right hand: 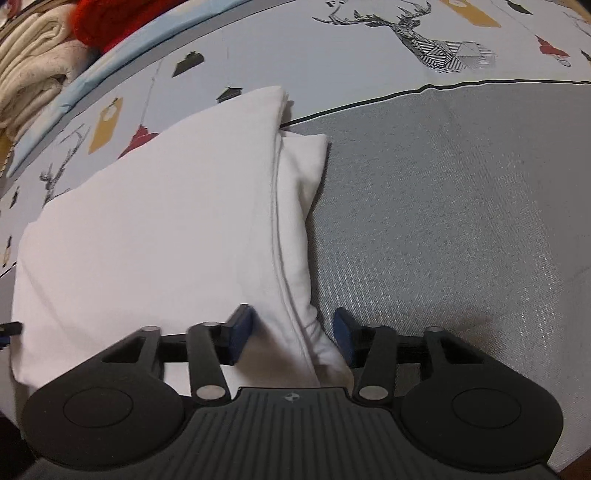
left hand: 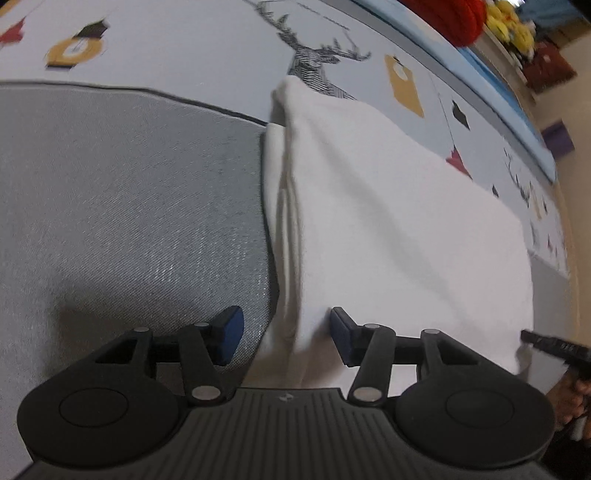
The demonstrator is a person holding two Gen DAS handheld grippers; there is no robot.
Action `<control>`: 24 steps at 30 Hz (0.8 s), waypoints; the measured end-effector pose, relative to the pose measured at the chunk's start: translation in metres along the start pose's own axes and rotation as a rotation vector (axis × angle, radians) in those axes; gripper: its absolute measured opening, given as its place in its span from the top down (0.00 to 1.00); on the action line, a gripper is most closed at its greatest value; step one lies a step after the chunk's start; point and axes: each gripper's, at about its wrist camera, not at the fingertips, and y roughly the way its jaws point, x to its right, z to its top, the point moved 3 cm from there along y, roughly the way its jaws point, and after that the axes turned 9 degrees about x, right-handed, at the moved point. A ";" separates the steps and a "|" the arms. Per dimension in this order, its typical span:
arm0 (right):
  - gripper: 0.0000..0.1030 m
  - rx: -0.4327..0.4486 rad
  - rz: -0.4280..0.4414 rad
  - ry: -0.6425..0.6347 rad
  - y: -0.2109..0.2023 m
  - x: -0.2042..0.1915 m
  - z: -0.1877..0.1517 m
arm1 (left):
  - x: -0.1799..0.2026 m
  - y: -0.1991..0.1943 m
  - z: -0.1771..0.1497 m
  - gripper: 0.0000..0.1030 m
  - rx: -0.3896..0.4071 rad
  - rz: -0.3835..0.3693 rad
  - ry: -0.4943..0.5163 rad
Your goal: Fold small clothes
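A white garment [left hand: 388, 221] [right hand: 166, 221] lies folded flat, half on the grey mat [left hand: 129, 203] [right hand: 443, 203] and half on the patterned sheet [left hand: 184, 44] [right hand: 332, 55]. My left gripper [left hand: 286, 332] stands open astride the garment's left folded edge. One pad rests over the mat, the other over the cloth, and neither pinches it. My right gripper [right hand: 291, 330] is open too, straddling the opposite layered edge with cloth lying loose between the pads. A black part of the right gripper [left hand: 543, 343] shows at the garment's near right corner, with a hand [left hand: 574, 398] behind it.
The sheet carries deer and lantern prints. Beyond its blue border sit a red knitted item [left hand: 443, 18] [right hand: 110, 18], yellow things [left hand: 509, 22] and a stack of folded cream clothes [right hand: 33, 66]. The grey mat extends wide on the side away from the garment.
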 end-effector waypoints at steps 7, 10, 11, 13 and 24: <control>0.86 0.010 0.026 0.001 -0.008 0.000 -0.003 | 0.006 -0.015 -0.005 0.82 0.035 -0.047 0.015; 0.82 0.001 0.013 0.021 -0.008 0.002 -0.002 | 0.002 -0.019 -0.007 0.76 0.020 -0.059 -0.016; 0.73 0.004 -0.010 0.019 -0.009 0.003 -0.001 | 0.001 -0.018 -0.006 0.76 0.011 -0.047 -0.012; 0.59 0.030 -0.061 -0.026 -0.018 0.002 0.000 | -0.001 -0.014 -0.007 0.67 -0.015 -0.038 -0.007; 0.58 0.427 -0.074 -0.216 -0.112 -0.008 0.000 | 0.012 0.003 -0.011 0.76 -0.032 -0.007 0.072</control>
